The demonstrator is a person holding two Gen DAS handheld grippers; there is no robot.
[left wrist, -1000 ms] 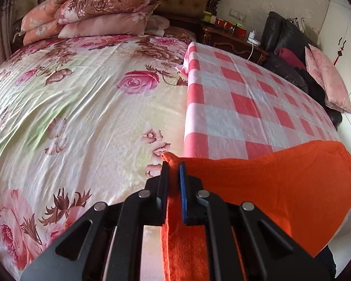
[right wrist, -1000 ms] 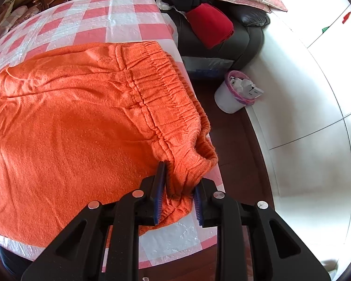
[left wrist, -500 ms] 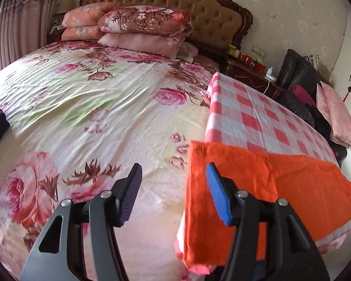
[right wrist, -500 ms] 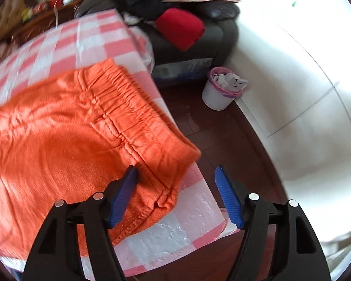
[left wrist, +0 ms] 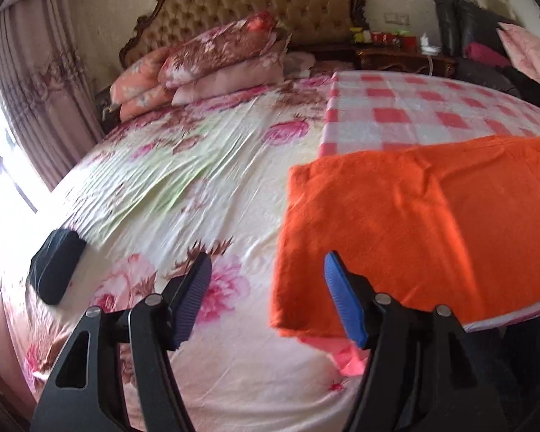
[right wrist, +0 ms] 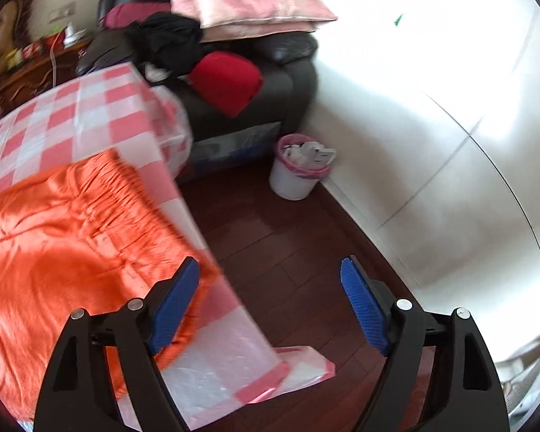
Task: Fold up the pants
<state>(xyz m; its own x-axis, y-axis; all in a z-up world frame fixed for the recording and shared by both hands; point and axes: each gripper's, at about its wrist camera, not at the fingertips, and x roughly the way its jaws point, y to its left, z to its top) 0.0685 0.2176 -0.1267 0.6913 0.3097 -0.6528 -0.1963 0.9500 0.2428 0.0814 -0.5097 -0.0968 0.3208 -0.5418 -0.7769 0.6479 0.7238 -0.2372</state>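
The orange pants (left wrist: 414, 223) lie folded flat on the pink checked cloth (left wrist: 406, 115) at the bed's near edge. Their elastic waistband (right wrist: 126, 187) shows in the right wrist view, at the cloth's right edge. My left gripper (left wrist: 266, 280) is open and empty, just off the pants' left folded edge. My right gripper (right wrist: 270, 288) is open and empty, to the right of the waistband and above the floor.
The floral bed sheet (left wrist: 169, 187) spreads left, with stacked pillows (left wrist: 212, 61) at the headboard and a dark object (left wrist: 55, 264) at the left edge. A black sofa (right wrist: 270, 82) with cushions, a white bin (right wrist: 298, 169) and dark wood floor (right wrist: 298, 252) lie to the right.
Both grippers let go of the pants and opened wide. Both have pulled back from the cloth; the pants now lie flat on the checked cloth.
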